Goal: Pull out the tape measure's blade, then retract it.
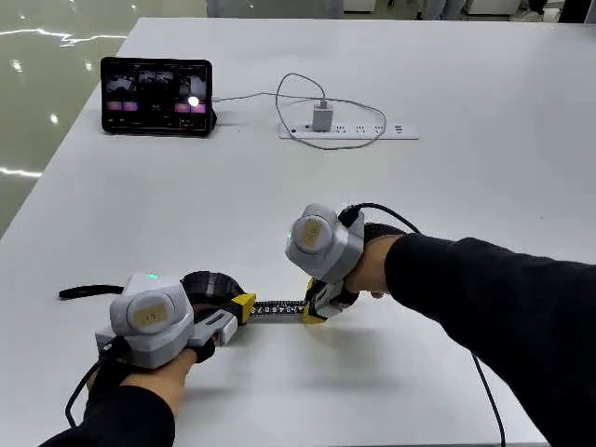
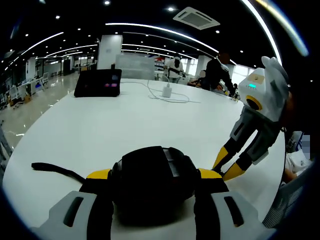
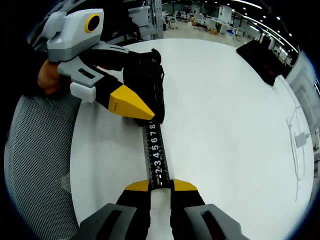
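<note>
Black round-cased tape measure point(image 1: 212, 287), head view: it lies on the white counter point(image 1: 447, 186) at lower left of the frame, with the left tongs point(image 1: 233, 312) clamped around its case. A short length of numbered blade point(image 1: 277, 306) runs rightward to the right tongs point(image 1: 314, 315), which are closed on the blade's end. A black strap point(image 1: 88, 291) trails left from the case. A black tablet point(image 1: 156, 96) and a white power strip point(image 1: 349, 130) lie in the upper part.

Left gripper view: at bottom centre the case sits between the yellow-tipped jaws, both pressing its sides. The right tongs stand at right, tips down at the counter.

Right gripper view: at bottom centre the jaws are nearly together, pinching the blade. The blade runs up the frame to the case, held by the left tongs at upper left.
</note>
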Tool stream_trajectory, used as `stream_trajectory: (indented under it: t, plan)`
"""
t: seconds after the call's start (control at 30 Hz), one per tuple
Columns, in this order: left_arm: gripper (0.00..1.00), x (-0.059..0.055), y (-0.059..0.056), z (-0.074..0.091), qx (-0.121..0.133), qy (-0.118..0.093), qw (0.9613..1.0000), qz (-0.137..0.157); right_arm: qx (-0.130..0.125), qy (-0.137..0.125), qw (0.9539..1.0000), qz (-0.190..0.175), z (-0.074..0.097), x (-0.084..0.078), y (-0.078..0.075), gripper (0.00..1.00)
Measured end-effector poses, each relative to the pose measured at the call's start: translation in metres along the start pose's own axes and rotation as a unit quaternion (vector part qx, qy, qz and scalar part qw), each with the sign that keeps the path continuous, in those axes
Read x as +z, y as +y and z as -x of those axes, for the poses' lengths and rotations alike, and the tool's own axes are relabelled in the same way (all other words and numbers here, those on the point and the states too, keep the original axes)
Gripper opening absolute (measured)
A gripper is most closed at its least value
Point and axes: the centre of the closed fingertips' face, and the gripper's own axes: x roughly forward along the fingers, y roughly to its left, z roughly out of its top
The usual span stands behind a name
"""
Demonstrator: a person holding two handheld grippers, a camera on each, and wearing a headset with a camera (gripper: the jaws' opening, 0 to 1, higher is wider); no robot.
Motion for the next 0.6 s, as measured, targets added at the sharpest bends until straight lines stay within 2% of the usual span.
stream_trajectory:
  t: [0.6]
  plan:
    - [0.61, 0.0007, -0.0002, 0.0004, -0.006, -0.002, 1.0, 0.007, 0.006, -0.015, 0.9999, -0.003, -0.0035, 0.0089, 0.001, 0.1]
